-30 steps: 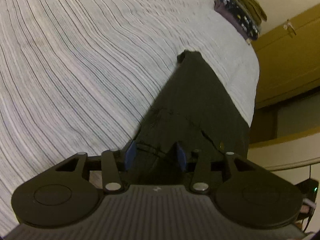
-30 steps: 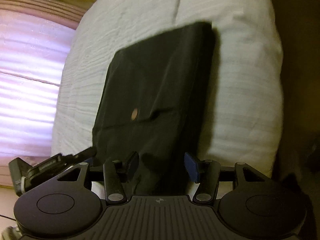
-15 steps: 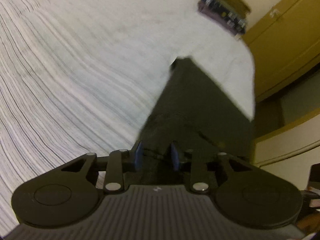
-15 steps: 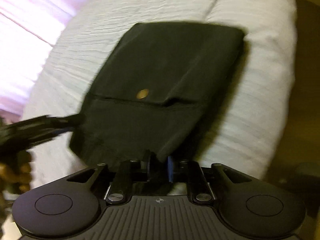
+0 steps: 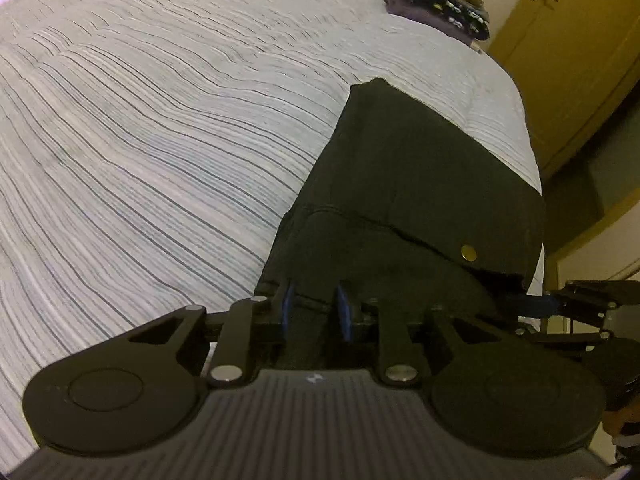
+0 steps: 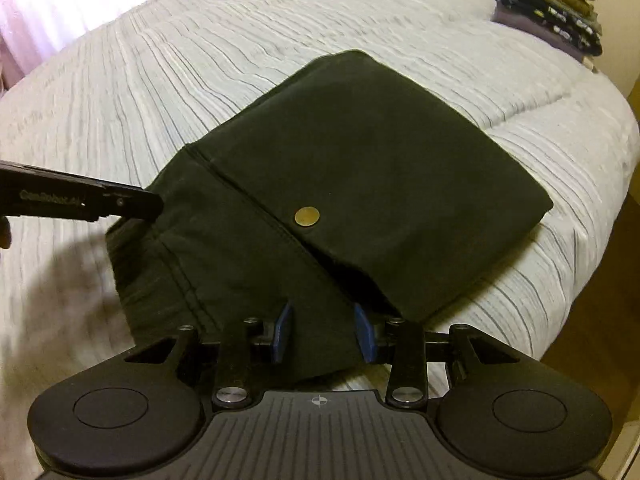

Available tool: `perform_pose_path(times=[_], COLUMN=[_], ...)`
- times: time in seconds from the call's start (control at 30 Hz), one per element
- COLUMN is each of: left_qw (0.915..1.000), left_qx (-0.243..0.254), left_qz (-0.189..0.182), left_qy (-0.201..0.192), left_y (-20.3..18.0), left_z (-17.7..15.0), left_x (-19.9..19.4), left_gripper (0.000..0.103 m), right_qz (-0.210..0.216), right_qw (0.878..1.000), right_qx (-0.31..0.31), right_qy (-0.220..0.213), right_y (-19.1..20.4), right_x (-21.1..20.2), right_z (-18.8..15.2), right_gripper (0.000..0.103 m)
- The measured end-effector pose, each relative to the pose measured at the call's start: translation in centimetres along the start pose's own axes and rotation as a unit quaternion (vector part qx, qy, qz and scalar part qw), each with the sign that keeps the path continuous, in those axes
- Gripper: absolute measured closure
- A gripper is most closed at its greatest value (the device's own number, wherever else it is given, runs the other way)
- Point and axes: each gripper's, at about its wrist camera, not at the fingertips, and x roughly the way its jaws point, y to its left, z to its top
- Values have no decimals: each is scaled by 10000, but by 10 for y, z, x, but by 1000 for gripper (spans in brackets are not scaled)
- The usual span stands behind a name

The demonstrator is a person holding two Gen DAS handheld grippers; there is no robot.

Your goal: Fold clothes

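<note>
One dark garment (image 6: pixel 360 184) lies folded near the corner of the bed (image 5: pixel 160 140), a brass button on top. It looks like soft, thick, limp cloth, best held at the near edge. The left gripper (image 5: pixel 314 308) and right gripper (image 6: pixel 322 332) each straddle that edge, fingers parted; whether they pinch, I cannot tell. One stack of folded clothes (image 6: pixel 552 16) sits at the far corner.
</note>
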Motion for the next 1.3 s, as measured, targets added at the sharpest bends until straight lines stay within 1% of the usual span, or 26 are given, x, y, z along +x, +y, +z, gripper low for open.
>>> perform_pose_path(times=[0.07,0.1,0.13,0.17,0.2,0.3,0.33,0.37,0.4,0.43,0.47,0.53,0.57,0.6,0.67,0.7,0.77,0.8,0.83,0.87,0.9,1.07,1.13,1.2,1.3], left_qw=[10000,10000,9999,9997,9998,9997,9992,9986,9984,9981,9978,9972,9962,9944,9903,9882,9843,9826,9805,9782,9751,9600,9538,9483,9371], left_qx=[5,-19,-43,-66,-27,201,195,88,-93,-287,-378,-408,-497,-639,-930,-1035,-1186,-1269,-1381,-1515,-1682,-2381,-2579,-2758,-3064], left_qz=[14,-25,-64,-103,-101,55,173,259,303,328,364,440,474,514,599,661,821,909,974,1021,1073,1254,1387,1459,1614], left_qy=[-30,-87,-145,-202,-172,131,300,447,472,434,416,446,543,670,843,919,1022,1009,998,989,971,779,675,576,437], left_y=[-4,-5,-6,-7,-9,-10,-7,-2,3,6,5,0,-2,-3,-6,-9,-18,-23,-29,-34,-39,-73,-89,-106,-133], left_z=[3,5,6,8,7,-3,-10,-16,-19,-21,-21,-19,-17,-15,-10,-7,-2,-1,0,2,3,6,5,5,3], left_x=[-12,-22,-31,-40,-41,-23,-11,1,7,8,6,-2,-6,-11,-24,-32,-50,-58,-66,-74,-82,-105,-111,-117,-122], left_gripper=[84,92,97,97,97,98,101,102,101,101,101,102,102,102,97,95,94,92,85,82,80,77,73,72,72], right_qz=[20,29,39,52,145,418,449,385,323,317,312,358,381,406,594,687,842,855,847,840,848,944,1019,1094,1182], right_qw=[9999,9999,9998,9997,9997,9989,9990,9991,9990,9988,9984,9974,9967,9959,9940,9927,9899,9885,9875,9866,9862,9825,9792,9749,9681], right_qx=[93,140,186,229,190,70,-38,-134,-229,-328,-424,-512,-555,-596,-546,-520,-422,-402,-420,-441,-524,-999,-1288,-1577,-1936], right_qy=[-31,-46,-61,-77,-108,-193,-45,80,200,188,180,363,455,546,743,842,1057,1184,1258,1328,1325,1259,1194,1129,1064], right_y=[1,1,2,3,6,17,24,30,37,40,43,44,45,45,37,33,24,21,17,13,10,-3,-12,-20,-33], right_x=[-15,-23,-30,-38,-44,-62,-54,-44,-33,-24,-15,-18,-19,-21,-32,-38,-51,-55,-58,-62,-67,-90,-95,-100,-107], right_z=[3,5,6,8,5,-2,-4,-10,-15,-18,-21,-12,-8,-4,8,13,23,27,31,36,40,61,65,70,76], right_gripper=[65,65,65,65,65,65,65,65,65,65,65,65,65,65,64,64,64,58,51,31,26,26,26,26,26])
